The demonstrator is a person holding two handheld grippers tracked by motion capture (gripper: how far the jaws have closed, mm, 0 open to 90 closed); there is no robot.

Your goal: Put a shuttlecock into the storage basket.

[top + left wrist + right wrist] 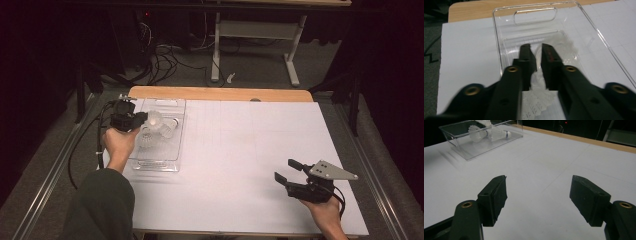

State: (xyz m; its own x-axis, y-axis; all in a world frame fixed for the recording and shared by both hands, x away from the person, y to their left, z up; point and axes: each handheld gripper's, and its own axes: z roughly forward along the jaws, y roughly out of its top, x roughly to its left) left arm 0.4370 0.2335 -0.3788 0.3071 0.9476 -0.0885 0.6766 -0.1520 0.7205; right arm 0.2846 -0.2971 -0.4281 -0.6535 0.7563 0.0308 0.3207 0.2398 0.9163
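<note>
A clear plastic tray (156, 166) lies at the table's left, with white feather shuttlecocks (149, 141) in it. My left gripper (143, 120) reaches over the tray's left wall. In the left gripper view its jaws (535, 48) stand a little apart over the tray (535, 6). The feather skirt of a shuttlecock (537, 86) lies between and under them, and the pads do not seem to press it. Near the front right of the table my right gripper (286, 170) is open, and nothing is between its jaws (539, 192). It faces the tray (461, 148) and two shuttlecocks (480, 133).
White paper (240, 160) covers the table, with a wooden edge (220, 93) at the back. Table legs and cables stand on the dark floor beyond. A cable (80, 145) trails off the left side from the left gripper.
</note>
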